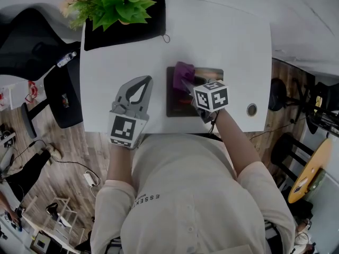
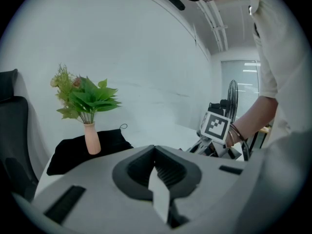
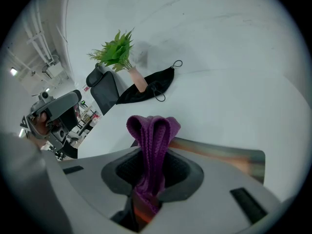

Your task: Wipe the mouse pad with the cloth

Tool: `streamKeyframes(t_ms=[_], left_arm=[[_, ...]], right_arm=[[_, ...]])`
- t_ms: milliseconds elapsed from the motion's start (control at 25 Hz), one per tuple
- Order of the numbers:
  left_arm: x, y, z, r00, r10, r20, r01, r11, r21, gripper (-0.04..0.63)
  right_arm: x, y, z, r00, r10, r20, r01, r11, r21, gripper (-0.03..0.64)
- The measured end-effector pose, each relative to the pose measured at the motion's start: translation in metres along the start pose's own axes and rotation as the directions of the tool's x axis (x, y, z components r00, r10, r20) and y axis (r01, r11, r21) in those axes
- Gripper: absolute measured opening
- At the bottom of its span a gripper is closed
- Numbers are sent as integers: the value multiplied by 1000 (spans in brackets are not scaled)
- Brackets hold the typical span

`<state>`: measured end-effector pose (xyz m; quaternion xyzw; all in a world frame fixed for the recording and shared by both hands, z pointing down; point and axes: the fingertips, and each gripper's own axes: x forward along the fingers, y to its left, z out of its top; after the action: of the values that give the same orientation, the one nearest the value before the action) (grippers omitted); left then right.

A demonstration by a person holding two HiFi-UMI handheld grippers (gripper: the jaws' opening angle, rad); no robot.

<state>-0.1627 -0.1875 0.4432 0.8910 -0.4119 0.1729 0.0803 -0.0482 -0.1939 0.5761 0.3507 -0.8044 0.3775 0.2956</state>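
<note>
A dark mouse pad lies on the white table, right of centre and close to the front edge. My right gripper hovers over the pad's left part, shut on a folded purple cloth. In the right gripper view the cloth bunches up between the jaws, with the pad just beyond them. My left gripper is shut on nothing and sits over bare table, left of the pad. From the left gripper view, its closed jaws point toward the back wall.
A green plant in a pink vase stands on a black bag at the table's back left. A round cable hole sits right of the pad. A black office chair stands left of the table.
</note>
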Motion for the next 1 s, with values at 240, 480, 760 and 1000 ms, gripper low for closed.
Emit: streamKeyframes(t_ms=[240, 480, 760, 1000], left_arm=[[12, -21, 11, 1000, -8, 5, 8, 1000, -8, 2], [27, -39, 15, 1000, -11, -8, 11, 1000, 12, 2], [40, -62, 21, 1000, -2, -18, 2, 1000, 21, 2], [45, -79, 23, 999, 24, -26, -23, 1000, 15, 2]], right_arm=[[-19, -23, -8, 1000, -1, 2, 1, 1000, 21, 100], [-38, -51, -18, 1000, 1, 10, -2, 999, 51, 100], [-64, -86, -29, 1000, -4, 23, 2, 997, 76, 103], [-81, -111, -38, 1000, -5, 26, 2, 994, 109, 104]])
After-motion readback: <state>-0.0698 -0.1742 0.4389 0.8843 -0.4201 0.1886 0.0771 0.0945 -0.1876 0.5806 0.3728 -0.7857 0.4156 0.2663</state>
